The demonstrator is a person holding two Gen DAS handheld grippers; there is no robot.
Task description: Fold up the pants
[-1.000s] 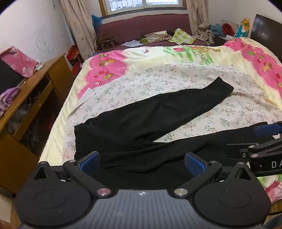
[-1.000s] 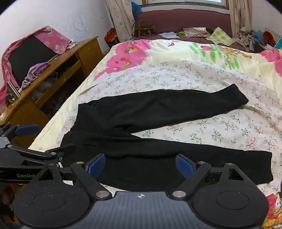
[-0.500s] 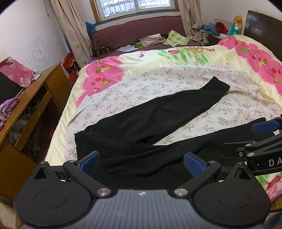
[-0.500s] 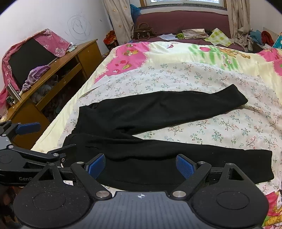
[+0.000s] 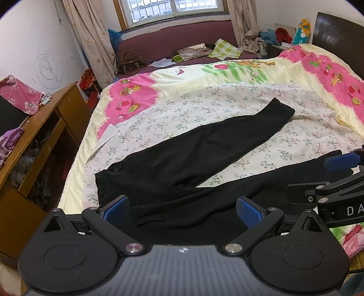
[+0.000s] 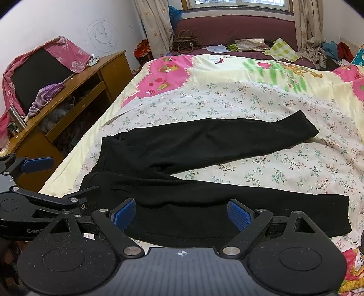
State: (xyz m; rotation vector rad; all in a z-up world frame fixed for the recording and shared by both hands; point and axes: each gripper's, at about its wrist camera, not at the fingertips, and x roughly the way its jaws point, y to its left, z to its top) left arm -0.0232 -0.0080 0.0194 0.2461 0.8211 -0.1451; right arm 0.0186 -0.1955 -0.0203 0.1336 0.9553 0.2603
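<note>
Both tongs hang low over the near edge of the bed, each spread wide with nothing between its blue pads. The left tongs (image 5: pixel 182 210) sit over the waist end of the black pants (image 5: pixel 186 164), and the right tongs (image 6: pixel 180 215) sit over the near leg, farther toward its cuff. The right tongs also show at the right edge of the left view, and the left tongs at the left edge of the right view, so the two are side by side. The pants lie flat on the flowered bedspread (image 6: pixel 227 100), unfolded, the legs spread in a V: the near leg runs right just ahead of the tongs, the far leg angles away to the right. Left of the tongs stands a wooden cabinet (image 6: pixel 75 95). Beyond the bed are a handbag (image 5: pixel 129 62) and a window (image 5: pixel 173 9).
</note>
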